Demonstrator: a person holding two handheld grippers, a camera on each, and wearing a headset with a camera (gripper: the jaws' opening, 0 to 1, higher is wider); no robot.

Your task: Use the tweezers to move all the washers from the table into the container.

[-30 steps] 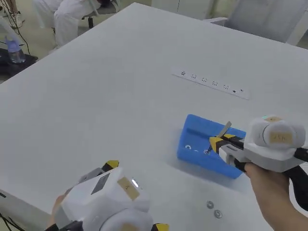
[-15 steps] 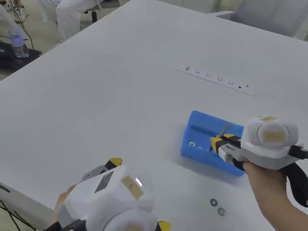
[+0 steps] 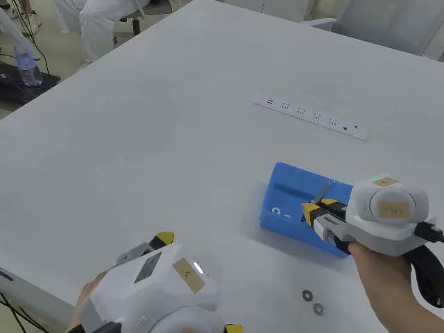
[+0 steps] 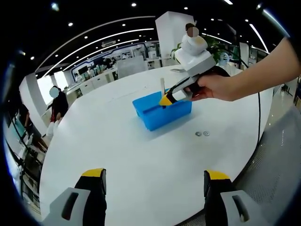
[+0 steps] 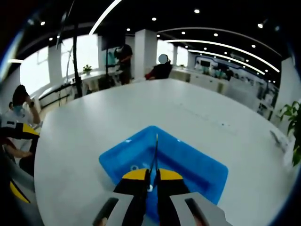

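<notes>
- Your right gripper [image 3: 316, 208] is clenched on the tweezers [image 3: 323, 193]. The jaws press the handle so the thin tips stick out forward.
- Tips hang over the blue container [image 3: 291, 173], inside its walls in the right gripper view. Looks like the drop-off step.
- Can't tell if the tips carry a washer; too small.
- One washer in the container [image 3: 276, 211], lying on its floor near the left wall.
- Two washers on the table [image 3: 306, 295], just beside each other, near your right hand and apart from the container. They're left to fetch.
- Your left gripper [image 4: 154, 176] is released, jaws wide, nothing between them. It sits low by the near edge of the table [image 3: 173, 139], well apart from the work and probably parked out of the way.
</notes>
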